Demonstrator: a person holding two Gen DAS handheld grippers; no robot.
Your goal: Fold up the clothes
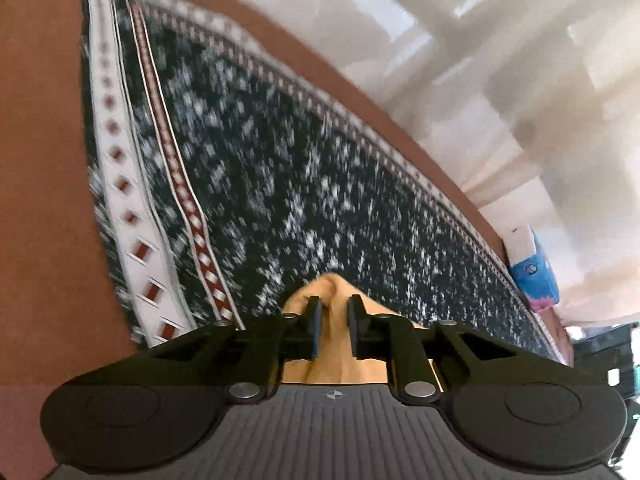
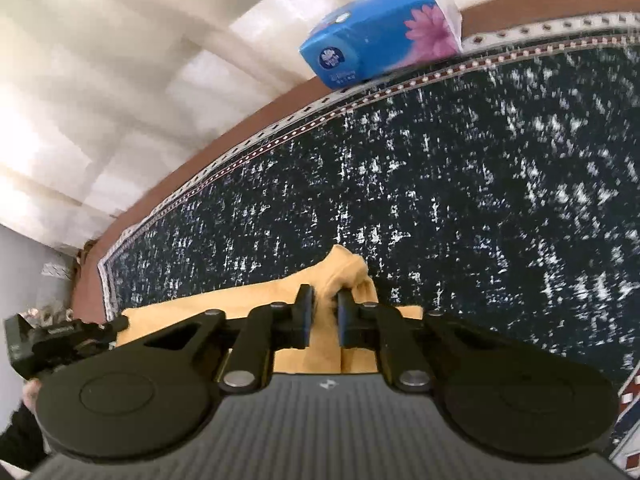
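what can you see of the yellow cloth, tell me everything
The yellow cloth is plain, soft-looking, pale orange-yellow fabric with no print. It lies on the dark speckled rug, partly flat, with a bunched ridge rising at the near edge. The right tongs pinch that ridge. The left tongs straddle another raised fold; whether they press it is unclear. Most of it is hidden beneath the tongs.
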